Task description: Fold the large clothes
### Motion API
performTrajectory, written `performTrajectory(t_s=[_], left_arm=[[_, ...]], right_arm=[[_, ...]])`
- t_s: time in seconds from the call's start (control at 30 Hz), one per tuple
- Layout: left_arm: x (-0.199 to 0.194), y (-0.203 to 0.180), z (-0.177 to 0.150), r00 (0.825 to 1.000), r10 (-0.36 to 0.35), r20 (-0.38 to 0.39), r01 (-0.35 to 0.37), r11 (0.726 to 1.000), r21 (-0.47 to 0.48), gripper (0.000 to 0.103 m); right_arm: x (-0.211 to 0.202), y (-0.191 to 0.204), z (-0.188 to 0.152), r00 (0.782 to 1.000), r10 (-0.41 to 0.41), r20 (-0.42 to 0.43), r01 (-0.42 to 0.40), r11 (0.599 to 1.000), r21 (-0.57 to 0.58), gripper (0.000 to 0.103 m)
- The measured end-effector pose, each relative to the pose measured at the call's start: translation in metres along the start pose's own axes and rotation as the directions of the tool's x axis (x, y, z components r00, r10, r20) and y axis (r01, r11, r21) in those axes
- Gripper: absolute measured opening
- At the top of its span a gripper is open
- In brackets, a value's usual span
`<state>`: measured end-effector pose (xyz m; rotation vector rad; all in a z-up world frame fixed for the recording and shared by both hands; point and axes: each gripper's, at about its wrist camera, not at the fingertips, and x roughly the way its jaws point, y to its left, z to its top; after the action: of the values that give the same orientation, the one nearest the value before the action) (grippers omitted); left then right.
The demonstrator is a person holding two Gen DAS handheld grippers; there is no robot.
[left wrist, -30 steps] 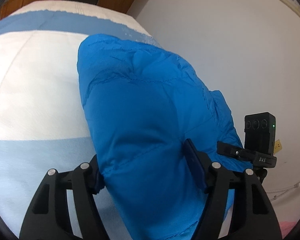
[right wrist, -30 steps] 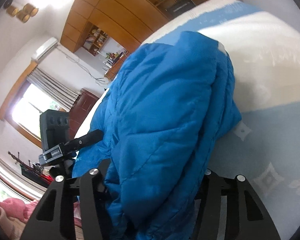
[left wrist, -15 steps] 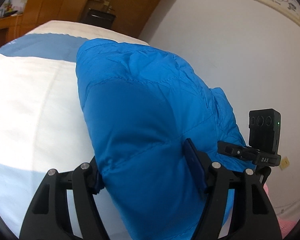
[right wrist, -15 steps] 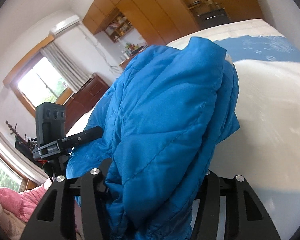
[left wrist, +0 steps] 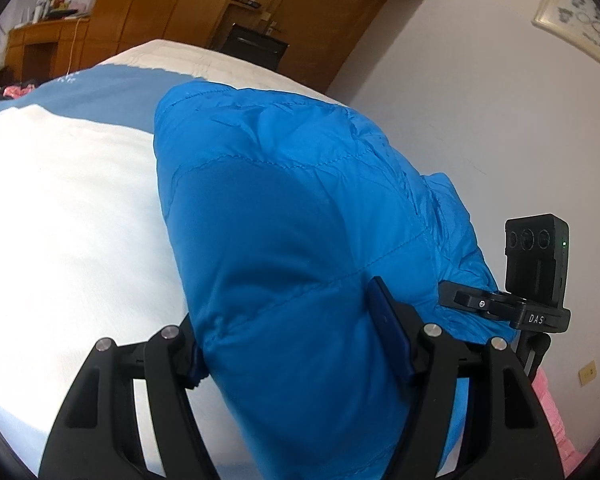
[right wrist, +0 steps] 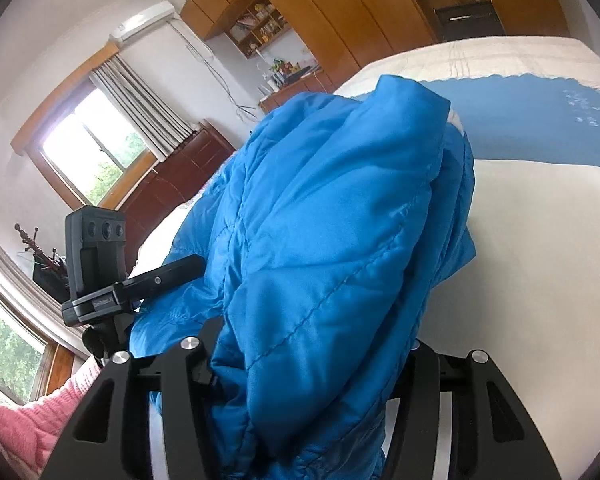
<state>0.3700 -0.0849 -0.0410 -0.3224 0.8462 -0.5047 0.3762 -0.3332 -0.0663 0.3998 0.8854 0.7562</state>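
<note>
A bright blue quilted puffer jacket (left wrist: 284, 216) lies bunched lengthwise over a white and blue bedspread (left wrist: 60, 208). My left gripper (left wrist: 296, 344) is shut on its near end, with thick fabric bulging between the fingers. My right gripper (right wrist: 308, 364) is shut on the same jacket (right wrist: 332, 216) from the other side, its fingertips buried in the padding. The right gripper's black camera mount (left wrist: 536, 276) shows beside the jacket in the left wrist view, and the left one's mount (right wrist: 96, 264) shows in the right wrist view.
The bed (right wrist: 540, 240) stretches ahead. A white wall (left wrist: 480, 92) runs along its right side. Wooden wardrobes (right wrist: 360, 12) and a black box (left wrist: 256, 46) stand past the far end. A window with curtains (right wrist: 100, 148) is to the left. Pink cloth (right wrist: 24, 428) lies nearby.
Both grippers have tilted upward with the jacket still held, so more of the room, wardrobes and wall shows. The jacket's near end has risen off the bedspread.
</note>
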Motion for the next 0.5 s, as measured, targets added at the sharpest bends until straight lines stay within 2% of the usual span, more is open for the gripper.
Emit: performTrajectory(t_s=[0.2,0.3,0.4,0.5], left_arm=[[0.007,0.026,-0.004,1.0,0.009,-0.021,-0.009,1.0,-0.026,0.068],[0.008,0.025,-0.004,1.0,0.014,-0.026,-0.014,1.0,-0.02,0.071],[0.009,0.029,-0.01,0.999,0.011,-0.032,-0.012,0.999,-0.036,0.074],[0.011,0.037,-0.002,0.999,0.019,-0.038,-0.021,0.998,-0.056,0.079]], right_arm=[[0.038,-0.013,0.012,1.0,0.006,-0.027,-0.004,0.999,0.042,0.054],[0.035,-0.028,0.0,0.999,0.018,-0.032,-0.015,0.996,0.084,0.057],[0.036,-0.036,-0.004,0.999,0.01,-0.033,-0.007,0.994,0.109,0.062],[0.038,-0.035,0.005,0.999,-0.008,-0.034,0.013,0.992,0.124,0.07]])
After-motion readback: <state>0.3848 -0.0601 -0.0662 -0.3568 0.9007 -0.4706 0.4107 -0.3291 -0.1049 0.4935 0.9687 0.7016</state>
